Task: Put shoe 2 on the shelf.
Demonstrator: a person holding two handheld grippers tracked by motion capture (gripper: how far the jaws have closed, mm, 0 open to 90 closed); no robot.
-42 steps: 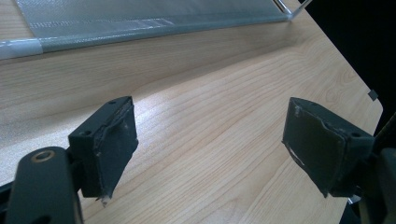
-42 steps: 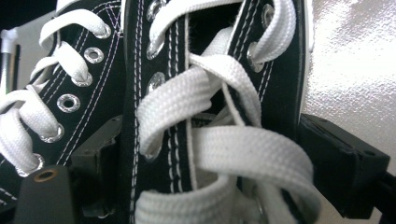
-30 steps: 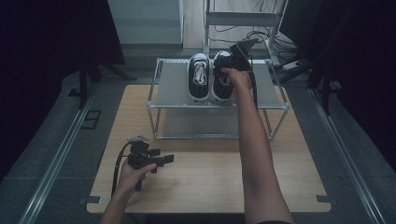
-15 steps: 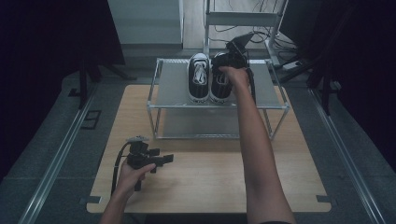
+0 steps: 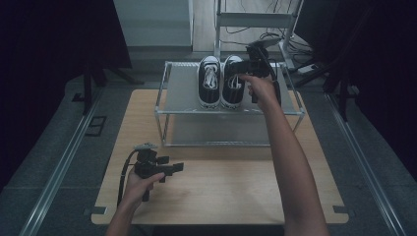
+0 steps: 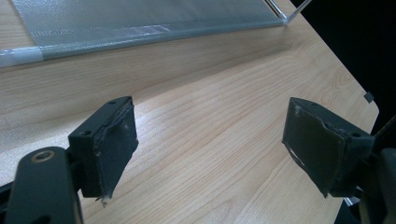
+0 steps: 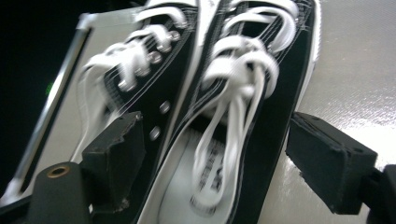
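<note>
Right gripper [image 5: 244, 69] jaws apart, just been closing, straddling right black canvas sneaker [image 5: 232, 87] on grey metal rack [image 5: 187, 93]; left gripper [image 5: 172, 168] jaws apart over bare wooden table [image 5: 236, 182].

Two black canvas sneakers stand side by side on the top shelf [image 5: 182, 93] of a metal rack, soles down, sides touching. Both have white laces, white rubber edging and white toe caps. The left sneaker [image 5: 209, 81] and the right sneaker [image 5: 233, 81] point their toes away from the person, heels near the shelf's front edge. The right sneaker's white insole bears dark print, too blurred to read.
</note>
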